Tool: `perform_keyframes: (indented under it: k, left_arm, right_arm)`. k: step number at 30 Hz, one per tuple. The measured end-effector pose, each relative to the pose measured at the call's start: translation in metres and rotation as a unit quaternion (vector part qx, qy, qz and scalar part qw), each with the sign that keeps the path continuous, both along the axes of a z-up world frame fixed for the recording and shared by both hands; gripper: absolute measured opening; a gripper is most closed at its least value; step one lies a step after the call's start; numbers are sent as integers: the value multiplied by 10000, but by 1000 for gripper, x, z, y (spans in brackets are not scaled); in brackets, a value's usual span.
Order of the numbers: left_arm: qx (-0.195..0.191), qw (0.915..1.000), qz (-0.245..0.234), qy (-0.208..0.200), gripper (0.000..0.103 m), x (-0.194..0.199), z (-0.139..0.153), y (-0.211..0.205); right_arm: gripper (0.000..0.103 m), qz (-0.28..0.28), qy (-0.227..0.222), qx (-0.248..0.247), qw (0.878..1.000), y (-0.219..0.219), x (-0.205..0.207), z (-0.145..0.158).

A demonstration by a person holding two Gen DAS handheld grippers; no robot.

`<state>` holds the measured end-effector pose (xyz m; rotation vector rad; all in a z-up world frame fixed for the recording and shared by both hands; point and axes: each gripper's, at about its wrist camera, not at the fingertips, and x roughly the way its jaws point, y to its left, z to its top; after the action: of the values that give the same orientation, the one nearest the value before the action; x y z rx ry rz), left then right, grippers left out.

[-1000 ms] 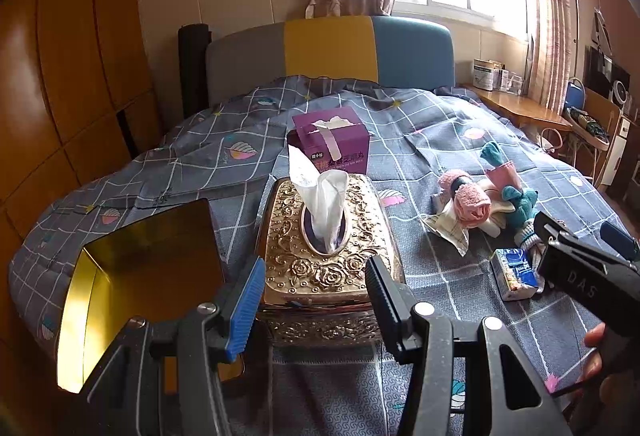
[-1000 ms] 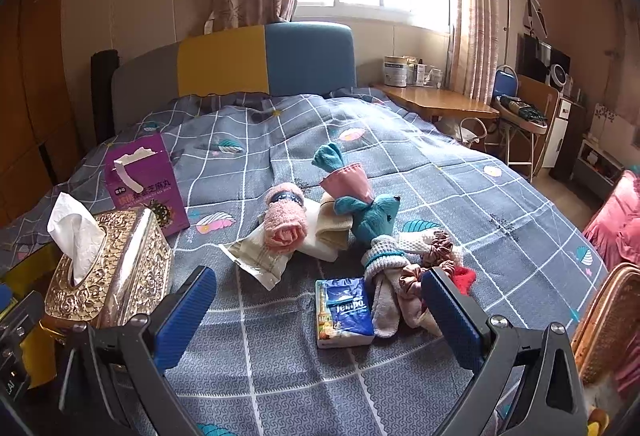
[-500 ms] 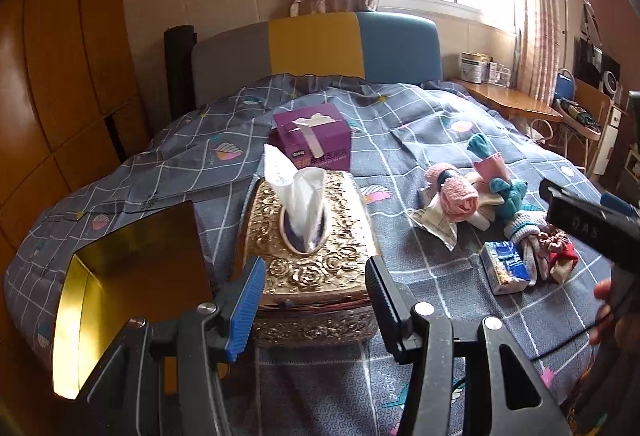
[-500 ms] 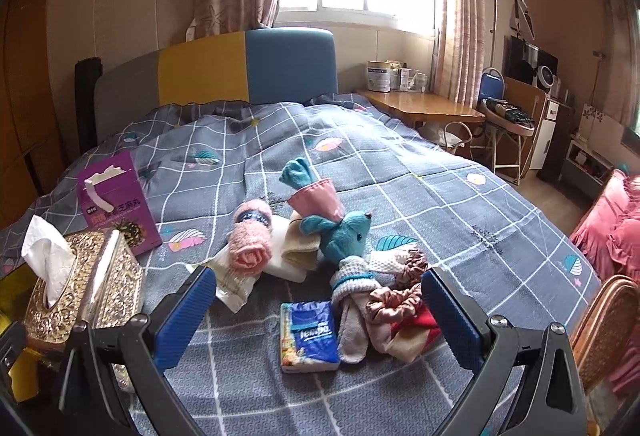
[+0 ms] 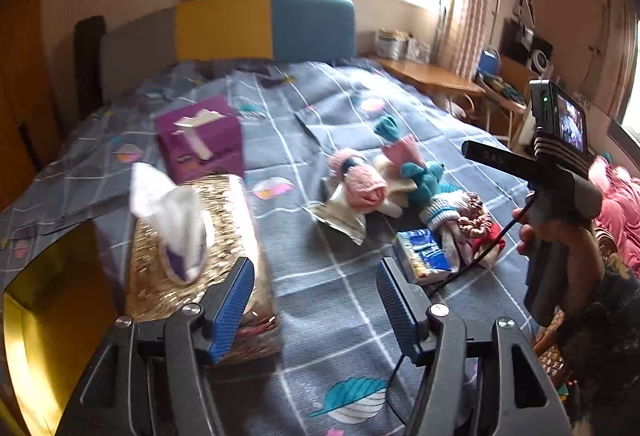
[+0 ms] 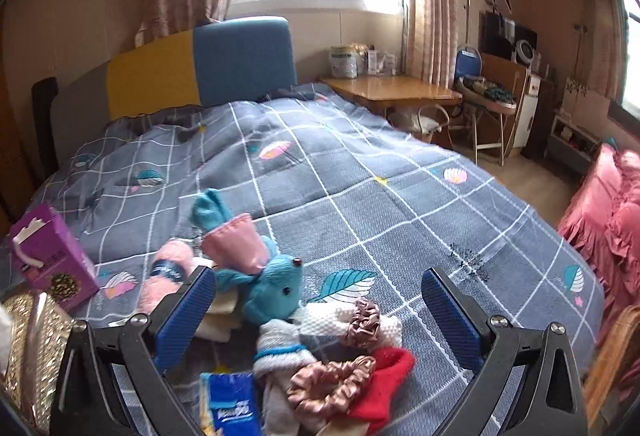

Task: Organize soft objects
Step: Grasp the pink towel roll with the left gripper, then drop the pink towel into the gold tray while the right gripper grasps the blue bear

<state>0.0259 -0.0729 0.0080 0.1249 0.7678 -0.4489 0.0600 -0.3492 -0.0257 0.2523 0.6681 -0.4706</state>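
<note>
We judge the job barely begun: nothing is sorted yet, and the whole soft pile (image 6: 304, 336) lies heaped on the bed (image 6: 420, 203).

Our left gripper (image 5: 316, 300) has its jaws wide apart and empty. Ahead of them and to their right sits the pile; the gold tissue box (image 5: 196, 248) is just beside the left jaw, partly behind it, with the purple box (image 5: 200, 139) farther ahead. A yellow tray (image 5: 44, 312) sits outside the left jaw, possibly where things are meant to go, though we cannot tell.

Our right gripper (image 6: 320, 316) is also spread wide and holds nothing. Between its jaws lie the blue bunny (image 6: 276, 288), a white sock (image 6: 328, 324), the scrunchies (image 6: 340, 376) and a red piece (image 6: 384, 372). The pink roll (image 6: 168, 276) lies just outside the left jaw, and the tissue pack (image 6: 232, 408) is low between the jaws. We judge this gripper is lined up to make the first pick.

The left view alone shows the tray, the tissue standing out of the gold box, and the right hand (image 5: 560, 248) around its gripper's handle. The right view alone separates the scrunchies from the red piece and shows the bunny's face; there the gold box is only a sliver at the left edge.
</note>
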Motion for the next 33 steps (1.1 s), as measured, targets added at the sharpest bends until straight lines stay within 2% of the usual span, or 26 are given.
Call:
perform_keyframes:
  k: [1, 4, 7, 9, 15, 16, 17, 21, 24, 28, 29, 31, 32, 33]
  left_arm:
    - [-2, 10000, -47, 51, 64, 4, 1, -5]
    - [-317, 9978, -121, 571, 64, 30, -1, -21]
    - [-399, 9960, -178, 785, 65, 57, -7, -39]
    - [-372, 9954, -209, 854, 74, 75, -11, -55]
    - [6, 9964, -200, 828, 74, 122, -32, -98]
    - [8, 9963, -229, 833, 75, 131, -36, -104]
    - [57, 9962, -253, 832, 81, 138, -40, -110]
    - [340, 9930, -220, 1109, 82, 170, -60, -130]
    - [443, 9904, -106, 1308, 82, 189, -75, -137]
    - [642, 9884, -63, 1375, 81, 198, -85, -148]
    - [684, 9881, -56, 1380, 79, 200, -86, -150]
    - [722, 9875, 1, 1401, 57, 204, -91, -152]
    - [643, 9867, -24, 1490, 39, 206, -93, -151]
    - [603, 9858, -21, 1569, 38, 207, -94, -149]
  right_arm:
    - [103, -42, 25, 130, 9999, -6, 2, -4]
    - [103, -159, 0, 523, 9985, -20, 1, -11]
    - [103, -162, -105, 789, 9967, -24, -2, -12]
    - [103, -164, -150, 1039, 9943, -28, -3, -14]
    - [103, -242, -228, 1542, 9875, -40, -6, -20]
    - [103, -267, -263, 1620, 9861, -42, -7, -21]
    - [103, -302, -302, 1712, 9843, -45, -9, -22]
    - [103, -383, -327, 2081, 9768, -54, -11, -28]
    - [103, -349, -286, 2185, 9748, -54, -9, -31]
    - [103, -252, -249, 2186, 9752, -51, -5, -32]
    - [103, -239, -246, 2185, 9752, -51, -5, -32]
    - [103, -227, -249, 2169, 9756, -51, -5, -32]
    - [103, -226, -243, 2152, 9760, -51, -5, -32]
    - [103, -227, -230, 2136, 9764, -50, -5, -32]
